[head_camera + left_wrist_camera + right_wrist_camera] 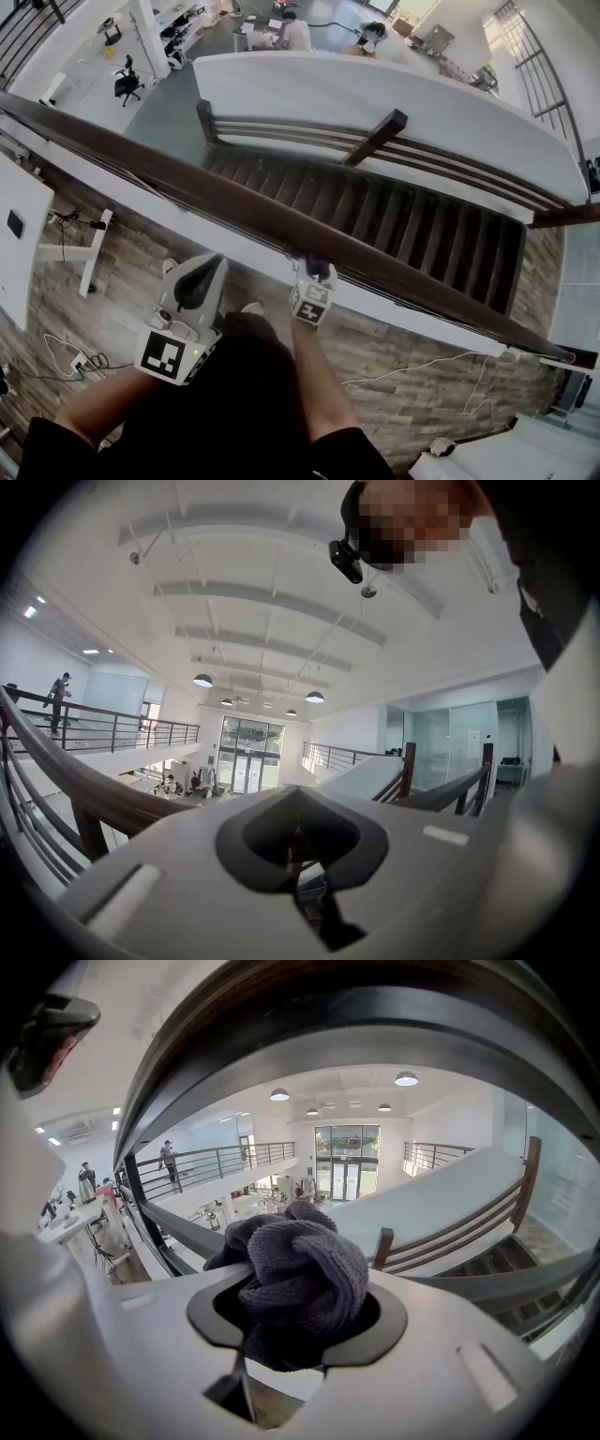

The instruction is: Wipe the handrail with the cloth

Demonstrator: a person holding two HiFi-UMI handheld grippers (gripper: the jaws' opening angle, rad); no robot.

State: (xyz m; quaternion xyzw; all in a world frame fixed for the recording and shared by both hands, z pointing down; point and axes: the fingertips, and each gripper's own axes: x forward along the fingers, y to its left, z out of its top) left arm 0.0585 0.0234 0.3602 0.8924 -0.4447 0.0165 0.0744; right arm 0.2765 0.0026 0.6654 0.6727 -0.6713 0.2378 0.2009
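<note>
My right gripper is clamped on the cloth, right at the rail, which runs upper left to lower right; my left gripper hangs farther off, jaws together, empty

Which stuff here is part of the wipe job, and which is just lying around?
Job:
- handrail
- cloth
- right claw, shut on the cloth under the handrail

Lying about:
- left claw, empty
- chair
- cables
</note>
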